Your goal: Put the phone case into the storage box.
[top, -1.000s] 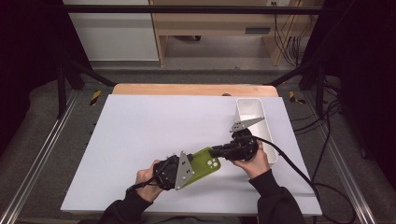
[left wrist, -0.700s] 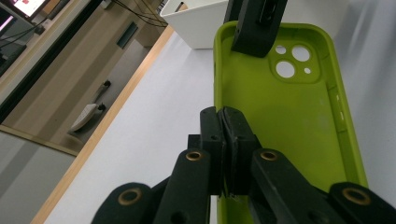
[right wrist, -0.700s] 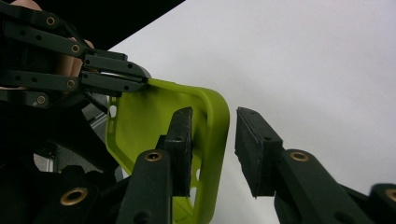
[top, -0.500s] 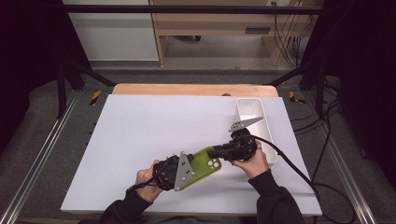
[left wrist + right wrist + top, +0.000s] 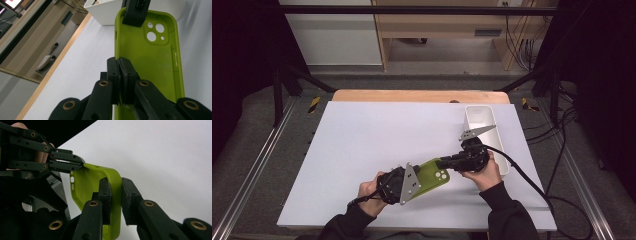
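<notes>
A lime-green phone case [image 5: 435,176] hangs just above the white table [image 5: 372,135] near its front edge, held between both grippers. My left gripper [image 5: 421,181] is shut on the case's end away from the camera holes, and its pads pinch the rim [image 5: 120,67]. My right gripper [image 5: 443,163] grips the end with the camera holes. Its jaws have just been closing, with the case wall [image 5: 115,187] between the pads. In the left gripper view the case's inside [image 5: 147,57] faces the camera and the right gripper's jaws [image 5: 136,12] clamp its far rim. The right gripper view shows the left gripper [image 5: 75,162] on the far edge.
A white rectangular bin [image 5: 482,117] stands at the table's right side, just behind the right hand, and shows as a white wall [image 5: 107,15] in the left gripper view. A wooden strip [image 5: 422,96] borders the table's far edge. Cables trail off to the right.
Nothing has visibly moved: both hands and the case stay where they were.
</notes>
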